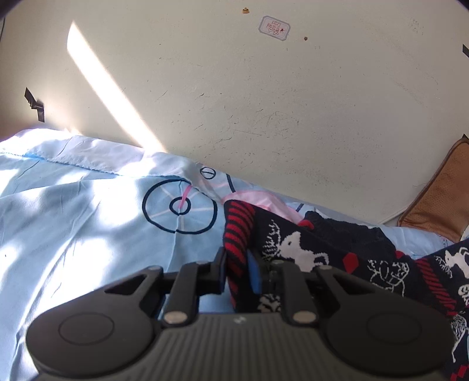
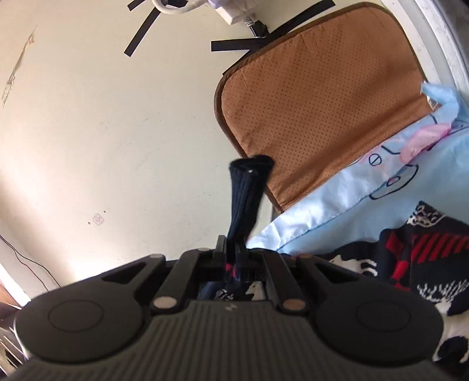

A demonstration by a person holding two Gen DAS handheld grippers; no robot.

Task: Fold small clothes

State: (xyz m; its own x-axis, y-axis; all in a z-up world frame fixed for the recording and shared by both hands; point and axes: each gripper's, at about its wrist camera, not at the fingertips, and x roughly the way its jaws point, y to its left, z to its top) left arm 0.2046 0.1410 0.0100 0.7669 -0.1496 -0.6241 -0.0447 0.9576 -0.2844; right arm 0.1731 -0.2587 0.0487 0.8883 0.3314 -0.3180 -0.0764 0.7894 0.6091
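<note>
A small dark navy knitted garment (image 1: pixel 331 252) with white animal figures and red stripes lies on a light blue bedsheet (image 1: pixel 73 219). My left gripper (image 1: pixel 238 265) is shut on its red-striped edge (image 1: pixel 239 231), which stands up between the fingers. My right gripper (image 2: pixel 234 249) is shut on a navy ribbed cuff (image 2: pixel 247 193) of the same garment, which sticks up above the fingers. The rest of the garment (image 2: pixel 410 263) hangs to the right of that gripper.
A cream wall (image 1: pixel 263 102) rises right behind the bed. A brown perforated cushion (image 2: pixel 322 96) leans against it at the right; it also shows in the left wrist view (image 1: pixel 439 196). Black tape strips (image 2: pixel 234 44) and a white socket (image 2: pixel 234 11) sit on the wall.
</note>
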